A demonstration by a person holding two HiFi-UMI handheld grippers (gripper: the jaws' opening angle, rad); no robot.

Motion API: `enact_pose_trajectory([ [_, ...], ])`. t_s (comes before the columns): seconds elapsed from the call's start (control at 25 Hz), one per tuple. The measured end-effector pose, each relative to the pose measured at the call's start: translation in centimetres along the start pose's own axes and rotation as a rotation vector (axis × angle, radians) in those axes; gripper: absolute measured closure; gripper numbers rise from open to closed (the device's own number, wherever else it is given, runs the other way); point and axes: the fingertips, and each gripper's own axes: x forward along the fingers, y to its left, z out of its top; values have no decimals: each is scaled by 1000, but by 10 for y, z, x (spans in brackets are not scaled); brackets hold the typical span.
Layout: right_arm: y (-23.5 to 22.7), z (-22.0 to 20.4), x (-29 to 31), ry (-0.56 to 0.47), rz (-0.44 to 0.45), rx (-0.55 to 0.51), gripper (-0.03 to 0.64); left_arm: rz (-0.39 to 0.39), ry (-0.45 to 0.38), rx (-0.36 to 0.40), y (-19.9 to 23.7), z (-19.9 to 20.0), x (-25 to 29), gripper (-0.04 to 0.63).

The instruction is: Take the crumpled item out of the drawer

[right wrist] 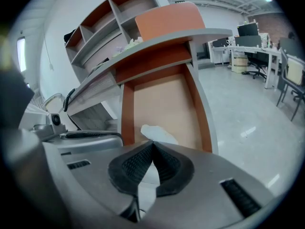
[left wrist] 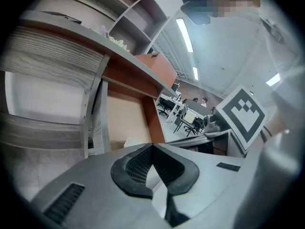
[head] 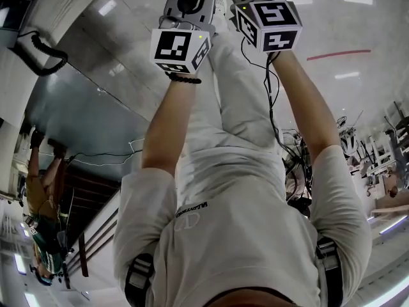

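Under grey desktop (right wrist: 164,41), open orange drawer (right wrist: 159,101)

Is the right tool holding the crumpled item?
No, the right tool is shut and empty, and the crumpled item lies in the drawer beyond it.

The crumpled item (right wrist: 156,131) lies in the near part of the open drawer (right wrist: 162,97), just beyond the tips of the right gripper (right wrist: 152,144). The drawer runs away from the jaws, under the desk top (right wrist: 190,35). Shelves (right wrist: 102,30) stand on the desk top, above and to the left of the jaws. The left gripper (left wrist: 152,147) is just left of the right one, with the item ahead of its jaws too. Office desks and chairs (right wrist: 255,51) stand well apart, far right.
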Motion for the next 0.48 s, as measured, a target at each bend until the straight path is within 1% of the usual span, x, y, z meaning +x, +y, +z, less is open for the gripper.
enact_pose_trajectory([
  [0.32,-6,-5,12,39,-21,-21,618,-5,-14,-10,4,2,5,595],
  [0.48,-5,-5,19,54,-17,-29,618,-5,-24,-17,6,5,3,597],
])
